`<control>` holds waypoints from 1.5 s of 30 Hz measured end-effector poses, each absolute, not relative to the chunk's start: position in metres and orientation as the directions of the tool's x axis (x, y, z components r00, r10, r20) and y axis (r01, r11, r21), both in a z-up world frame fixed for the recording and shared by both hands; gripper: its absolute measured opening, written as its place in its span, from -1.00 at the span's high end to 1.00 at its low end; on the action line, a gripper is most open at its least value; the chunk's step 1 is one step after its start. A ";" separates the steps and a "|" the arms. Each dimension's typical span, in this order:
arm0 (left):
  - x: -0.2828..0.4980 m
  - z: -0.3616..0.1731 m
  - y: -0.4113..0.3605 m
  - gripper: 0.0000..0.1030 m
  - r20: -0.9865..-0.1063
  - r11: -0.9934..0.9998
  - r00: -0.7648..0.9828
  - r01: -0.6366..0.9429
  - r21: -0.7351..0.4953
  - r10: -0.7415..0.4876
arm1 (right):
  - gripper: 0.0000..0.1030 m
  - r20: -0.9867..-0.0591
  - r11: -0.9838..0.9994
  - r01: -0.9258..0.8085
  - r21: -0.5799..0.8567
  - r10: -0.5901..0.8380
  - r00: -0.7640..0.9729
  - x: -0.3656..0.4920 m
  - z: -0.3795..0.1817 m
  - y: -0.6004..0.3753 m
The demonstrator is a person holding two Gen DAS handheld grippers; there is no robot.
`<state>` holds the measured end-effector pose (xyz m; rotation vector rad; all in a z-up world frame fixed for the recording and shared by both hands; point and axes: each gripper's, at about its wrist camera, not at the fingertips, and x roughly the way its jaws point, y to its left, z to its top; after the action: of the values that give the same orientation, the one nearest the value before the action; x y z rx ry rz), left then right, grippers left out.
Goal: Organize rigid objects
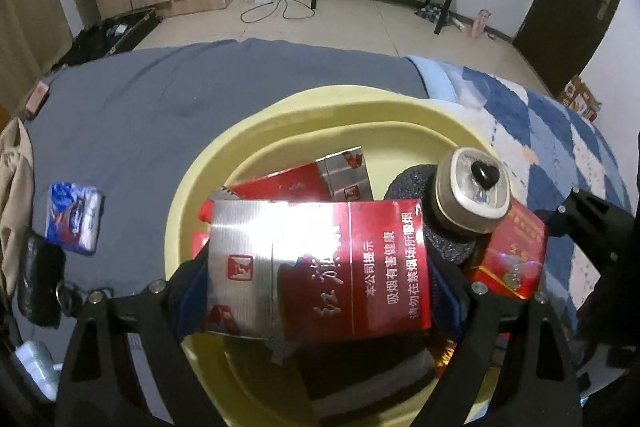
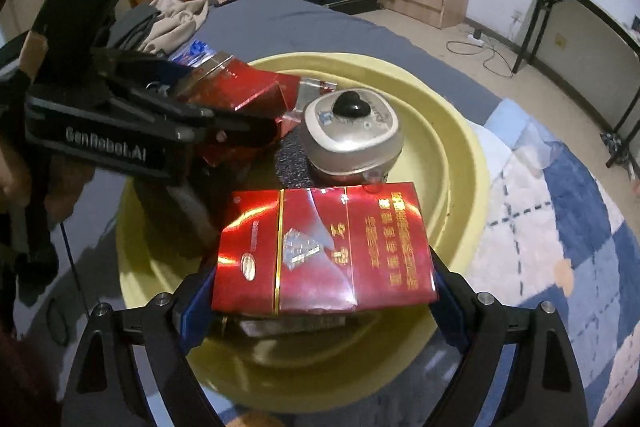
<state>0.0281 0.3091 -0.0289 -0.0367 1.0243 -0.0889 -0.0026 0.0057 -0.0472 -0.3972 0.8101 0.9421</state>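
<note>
We hold a cigarette pack in each gripper over the yellow basin (image 1: 192, 187) on the bed: the left gripper (image 1: 320, 279) has its fingers spread wide around the red-and-silver pack (image 1: 316, 267), the right gripper (image 2: 324, 291) likewise around the glossy red pack (image 2: 324, 251). To do this well, we judge each pack should be lowered into free basin space and released without knocking the others. The basin already holds another red pack (image 1: 304, 179), a silver tin (image 2: 352, 131) with a black knob and a dark gritty disc (image 1: 412, 183).
</note>
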 end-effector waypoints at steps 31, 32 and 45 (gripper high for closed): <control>-0.179 -0.081 0.278 -1.00 -0.781 0.977 0.624 -0.159 -0.145 -0.014 | -0.99 -0.723 0.576 -0.817 -0.005 0.562 0.401 -0.105 -0.114 -0.080; -0.174 -0.087 0.277 -1.00 -0.791 0.973 0.612 -0.174 -0.149 -0.012 | -0.99 -0.724 0.580 -0.814 -0.012 0.557 0.408 -0.101 -0.118 -0.075; -0.137 -0.107 0.271 -1.00 -0.794 0.968 0.596 -0.249 -0.039 0.121 | -0.99 -0.693 0.603 -0.797 -0.025 0.565 0.449 -0.079 -0.131 -0.052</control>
<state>-0.1370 0.2706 -0.1070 -0.1517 0.9082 0.2157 -0.0785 -0.0515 -0.1313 -0.3744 0.6980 0.8670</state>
